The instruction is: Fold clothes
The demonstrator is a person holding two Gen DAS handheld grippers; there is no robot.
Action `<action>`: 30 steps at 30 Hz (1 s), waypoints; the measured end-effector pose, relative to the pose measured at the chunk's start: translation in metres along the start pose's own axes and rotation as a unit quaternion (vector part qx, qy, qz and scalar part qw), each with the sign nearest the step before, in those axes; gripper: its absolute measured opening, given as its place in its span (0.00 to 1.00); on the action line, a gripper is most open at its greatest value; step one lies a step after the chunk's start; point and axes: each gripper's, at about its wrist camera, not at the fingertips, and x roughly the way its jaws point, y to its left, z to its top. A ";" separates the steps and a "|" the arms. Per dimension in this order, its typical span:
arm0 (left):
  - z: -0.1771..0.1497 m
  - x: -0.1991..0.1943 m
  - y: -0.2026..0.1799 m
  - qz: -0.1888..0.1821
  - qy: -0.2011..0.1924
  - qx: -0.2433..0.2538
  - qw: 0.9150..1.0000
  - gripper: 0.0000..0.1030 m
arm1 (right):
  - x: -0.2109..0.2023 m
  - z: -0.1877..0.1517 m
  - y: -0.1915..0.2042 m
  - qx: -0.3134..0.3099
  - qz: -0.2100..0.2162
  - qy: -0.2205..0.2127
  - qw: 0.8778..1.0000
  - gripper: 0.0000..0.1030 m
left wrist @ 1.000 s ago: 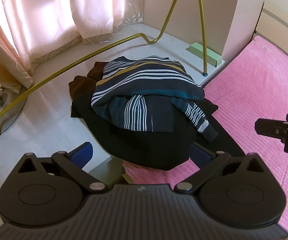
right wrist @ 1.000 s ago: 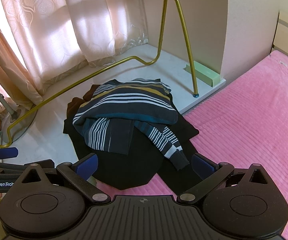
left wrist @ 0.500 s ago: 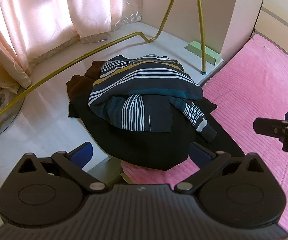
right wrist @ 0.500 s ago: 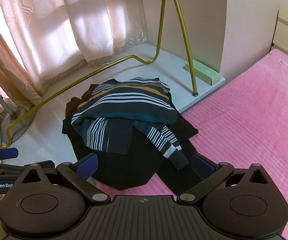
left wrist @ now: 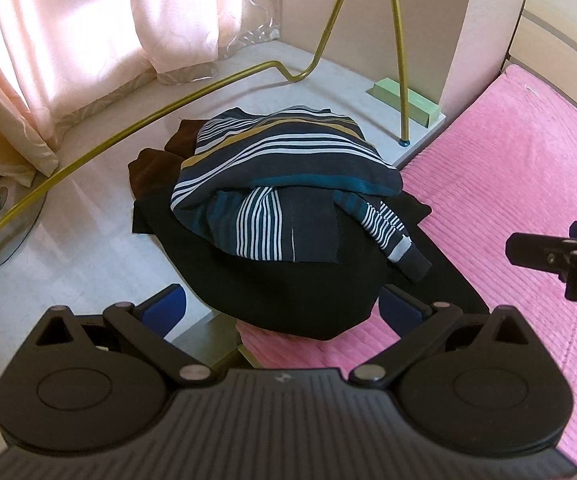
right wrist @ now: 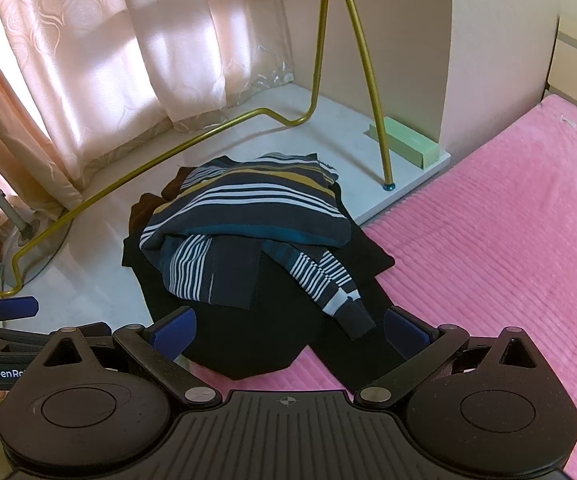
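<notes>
A: Hand-held gripper status? Both, left and right, gape empty; you've crept closer.

B: Striped sweater tops dark pile at bed edge. Folding not begun.

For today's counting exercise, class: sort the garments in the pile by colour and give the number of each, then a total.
Navy sweater with white, mustard and teal stripes: 1
Plain black garments: at least 1; the layers cannot be told apart
Dark brown garment: 1
Total: at least 3 garments, heaped half on the pale ledge, half on the pink bedspread.
</notes>
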 end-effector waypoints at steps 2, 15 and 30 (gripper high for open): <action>0.001 0.001 -0.002 0.000 0.001 0.000 1.000 0.98 | 0.000 0.000 -0.003 0.000 0.002 0.001 1.000 0.99; -0.001 0.001 -0.019 0.026 0.013 -0.020 0.999 0.96 | 0.007 0.002 -0.027 -0.021 0.025 0.016 0.999 0.99; -0.011 0.024 0.007 0.063 0.024 -0.072 0.995 0.96 | 0.046 0.003 -0.026 -0.156 0.054 0.011 0.986 0.99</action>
